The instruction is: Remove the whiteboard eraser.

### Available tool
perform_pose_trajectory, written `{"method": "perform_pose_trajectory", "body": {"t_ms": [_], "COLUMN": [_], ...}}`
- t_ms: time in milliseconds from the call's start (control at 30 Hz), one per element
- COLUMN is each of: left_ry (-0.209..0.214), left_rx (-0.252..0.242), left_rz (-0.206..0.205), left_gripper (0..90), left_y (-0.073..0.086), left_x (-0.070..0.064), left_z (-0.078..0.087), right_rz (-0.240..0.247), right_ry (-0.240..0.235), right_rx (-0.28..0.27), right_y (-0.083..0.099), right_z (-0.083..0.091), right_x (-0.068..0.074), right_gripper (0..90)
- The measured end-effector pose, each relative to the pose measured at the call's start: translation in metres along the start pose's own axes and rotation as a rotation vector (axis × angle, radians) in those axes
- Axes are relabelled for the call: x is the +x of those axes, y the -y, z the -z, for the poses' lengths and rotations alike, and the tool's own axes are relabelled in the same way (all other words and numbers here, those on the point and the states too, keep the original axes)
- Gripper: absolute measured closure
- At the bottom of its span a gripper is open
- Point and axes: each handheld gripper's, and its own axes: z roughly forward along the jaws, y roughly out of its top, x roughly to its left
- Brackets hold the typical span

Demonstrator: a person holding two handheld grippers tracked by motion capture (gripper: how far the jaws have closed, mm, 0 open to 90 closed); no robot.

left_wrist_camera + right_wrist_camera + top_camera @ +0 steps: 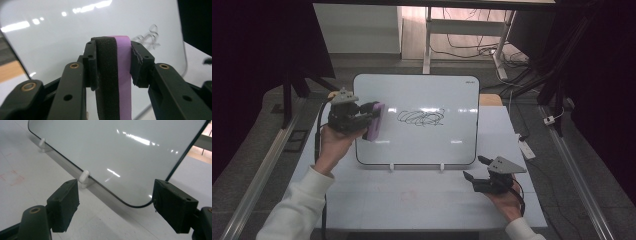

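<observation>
**Eraser in hand, scribble not yet wiped**

Your left gripper is clamped on the eraser, purple body on one side and black felt on the other, and you hold it up against the left part of the whiteboard. The black scribble sits near the middle of the board, to the right of the eraser and apart from it. It looks whole, so by my reading the wiping is all left to do: you have the tool and you are at the board, nothing more.

Your right gripper rests low on the table, just off the board's lower right corner, jaws spread wide and holding nothing.

The left gripper view gives you the grip itself: both jaws press the eraser flat from its sides, and the scribble peeks out behind it. The right gripper view shows the small white feet propping the board's bottom edge, and faint red marks on the table.
</observation>
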Motion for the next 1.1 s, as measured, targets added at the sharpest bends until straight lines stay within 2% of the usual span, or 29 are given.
{"method": "perform_pose_trajectory", "body": {"t_ms": [167,333,433,667,800,867,1000,1100], "left_ry": [0.054,0.105,0.133,0.168,0.177,0.185,0.206,0.219], "left_rx": [-0.009,-0.001,0.007,0.012,0.024,0.024,0.029,0.034], "left_rz": [0.014,0.010,0.005,-0.011,-0.020,-0.024,-0.023,-0.018], "left_gripper": [61.1,61.1,61.1,61.0,61.0,61.0,61.1,61.0], "left_y": [0.023,0.039,0.045,0.056,0.060,0.061,0.062,0.064], "left_x": [-0.011,-0.025,-0.033,-0.053,-0.064,-0.069,-0.077,-0.080], "left_z": [-0.005,-0.017,-0.025,-0.043,-0.053,-0.058,-0.066,-0.071], "right_rz": [-0.014,-0.022,-0.051,-0.059,-0.080,-0.103,-0.094,-0.114], "right_ry": [-0.015,0.001,-0.009,-0.045,-0.062,-0.083,-0.117,-0.147], "right_rx": [-0.014,-0.016,-0.019,-0.018,-0.023,-0.031,-0.022,-0.023], "right_y": [-0.003,-0.008,-0.011,-0.019,-0.023,-0.023,-0.026,-0.029], "right_z": [-0.003,-0.004,-0.004,-0.009,-0.014,-0.017,-0.027,-0.037], "right_x": [0.006,0.014,0.019,0.036,0.046,0.053,0.069,0.078], "right_gripper": [21.2,21.4,22.3,22.7,21.7,21.7,20.8,20.1]}}
